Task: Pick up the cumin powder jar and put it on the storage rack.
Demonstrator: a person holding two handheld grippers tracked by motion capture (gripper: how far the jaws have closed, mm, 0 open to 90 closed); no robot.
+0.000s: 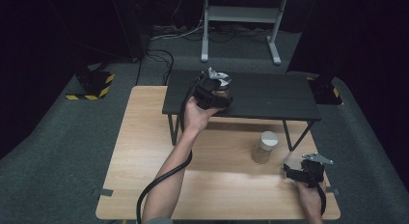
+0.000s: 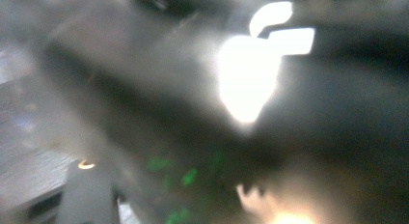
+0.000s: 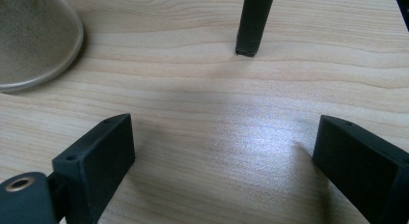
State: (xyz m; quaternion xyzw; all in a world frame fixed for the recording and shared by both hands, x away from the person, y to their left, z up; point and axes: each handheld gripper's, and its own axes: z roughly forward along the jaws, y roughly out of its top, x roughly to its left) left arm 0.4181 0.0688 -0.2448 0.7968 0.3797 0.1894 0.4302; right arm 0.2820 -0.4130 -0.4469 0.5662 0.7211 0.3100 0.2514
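Note:
A black low shelf (image 1: 270,96) stands on the far half of the wooden table (image 1: 144,151). My left gripper (image 1: 218,92) is up on the shelf's left part, against a small jar (image 1: 224,87) with brownish contents. Its jaws are hidden there, and the left gripper view is a heavy blur. A second jar (image 1: 265,147) with a pale lid and sandy contents stands on the table under the shelf's right front. My right gripper (image 3: 226,156) rests low over the table to the right of that jar (image 3: 29,40), jaws wide apart with nothing between them.
A black shelf leg (image 3: 253,21) meets the table just ahead of the right gripper. The left gripper's cable (image 1: 164,178) trails along the forearm to the table's front edge. Grey carpet, floor cables and a white stand's legs (image 1: 241,21) lie beyond.

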